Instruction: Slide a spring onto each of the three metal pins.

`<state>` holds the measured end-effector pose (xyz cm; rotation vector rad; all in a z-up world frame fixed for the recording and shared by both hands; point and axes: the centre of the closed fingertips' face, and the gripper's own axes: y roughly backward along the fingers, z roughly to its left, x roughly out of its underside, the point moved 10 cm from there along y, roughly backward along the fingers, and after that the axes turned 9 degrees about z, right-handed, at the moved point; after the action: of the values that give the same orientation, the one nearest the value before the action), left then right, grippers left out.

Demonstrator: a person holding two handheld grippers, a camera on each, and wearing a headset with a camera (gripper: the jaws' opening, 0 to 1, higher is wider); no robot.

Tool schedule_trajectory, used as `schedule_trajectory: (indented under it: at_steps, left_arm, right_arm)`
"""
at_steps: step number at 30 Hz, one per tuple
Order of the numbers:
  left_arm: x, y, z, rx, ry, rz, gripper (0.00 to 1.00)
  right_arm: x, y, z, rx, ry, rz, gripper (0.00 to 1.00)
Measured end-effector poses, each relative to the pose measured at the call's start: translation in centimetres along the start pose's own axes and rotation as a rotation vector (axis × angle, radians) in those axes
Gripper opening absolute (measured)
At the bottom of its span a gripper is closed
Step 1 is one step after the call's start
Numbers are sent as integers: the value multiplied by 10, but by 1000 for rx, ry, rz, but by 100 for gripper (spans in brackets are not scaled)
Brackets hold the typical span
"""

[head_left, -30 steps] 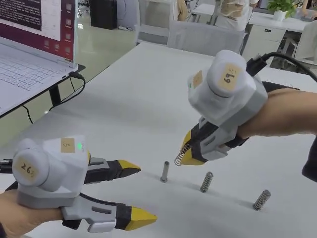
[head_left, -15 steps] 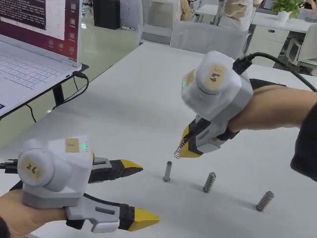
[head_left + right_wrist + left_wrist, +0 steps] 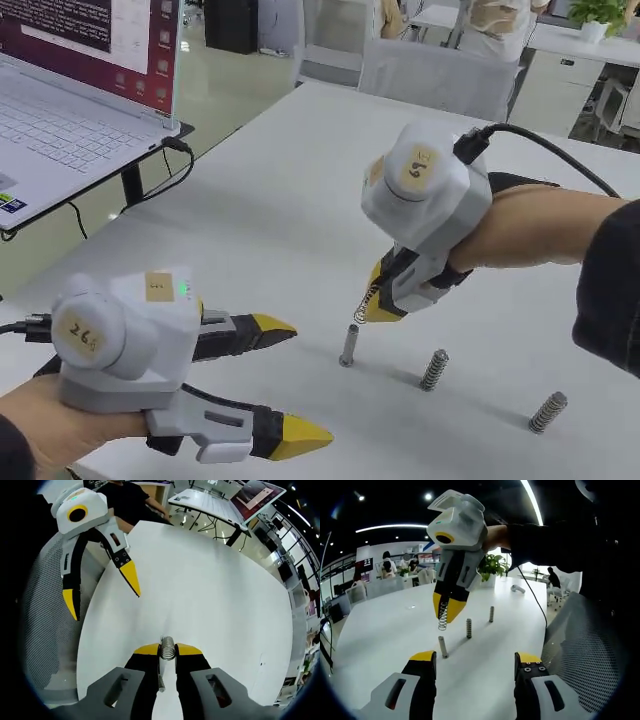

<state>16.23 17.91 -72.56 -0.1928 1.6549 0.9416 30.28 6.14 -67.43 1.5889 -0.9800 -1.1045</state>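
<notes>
Right gripper (image 3: 378,312) pinching a spring (image 3: 364,300) just above the last bare pin (image 3: 348,345), left gripper (image 3: 305,380) wide open, empty; middle pin (image 3: 434,369) and far pin (image 3: 548,411) seemingly loaded already.

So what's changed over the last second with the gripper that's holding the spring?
The right gripper, shut on the spring, has carried the spring's lower end closer to the bare pin, and it is now almost over the pin's top. Nothing was gripped or released. The left gripper stays open, and the middle pin and end pin keep their springs.
</notes>
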Motion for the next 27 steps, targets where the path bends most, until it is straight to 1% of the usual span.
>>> schedule_trajectory:
  at_steps: [4,8,13,18,27]
  left_arm:
    - [-1,0,-1,1,4,-7,58]
    - [0,0,0,2,3,-11,59]
    - [1,0,2,2,3,-16,60]
    - [2,0,4,3,3,-22,61]
    - [0,0,2,6,4,-25,60]
  right_arm:
    - [0,-6,-1,-5,5,17,9]
    - [0,-10,-1,-13,1,26,9]
    - [0,-11,-4,-12,-2,29,9]
    - [-1,-15,-3,-23,-2,35,9]
    - [-2,-20,-4,-26,-1,44,9]
